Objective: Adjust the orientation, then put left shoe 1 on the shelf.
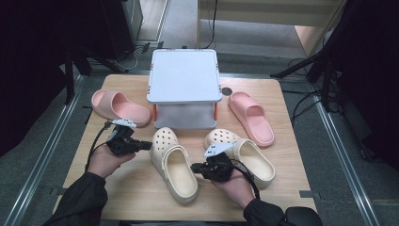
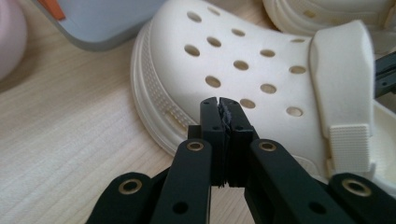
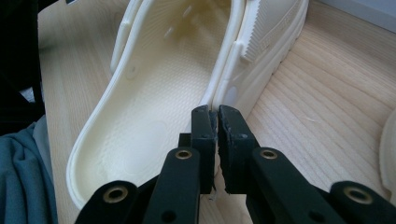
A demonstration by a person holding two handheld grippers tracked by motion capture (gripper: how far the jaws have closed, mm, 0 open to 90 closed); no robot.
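Two cream clogs lie side by side at the table's middle: the left clog [image 1: 174, 169] and the right clog [image 1: 247, 157]. My left gripper [image 1: 149, 145] points at the left clog's toe from the left. In the left gripper view its jaws [image 2: 219, 100] are shut pad to pad with nothing between them, right in front of the holed toe [image 2: 243, 60]. My right gripper [image 1: 195, 167] sits at the same clog's right side wall. In the right gripper view the jaws [image 3: 214, 109] are closed on the thin rim of that clog [image 3: 154, 93].
A white two-level stand [image 1: 184, 75] rises behind the clogs. One pink slipper [image 1: 120, 107] lies to its left, another pink slipper [image 1: 251, 117] to its right. The wooden table [image 1: 141, 197] ends near the person's sleeves at the front.
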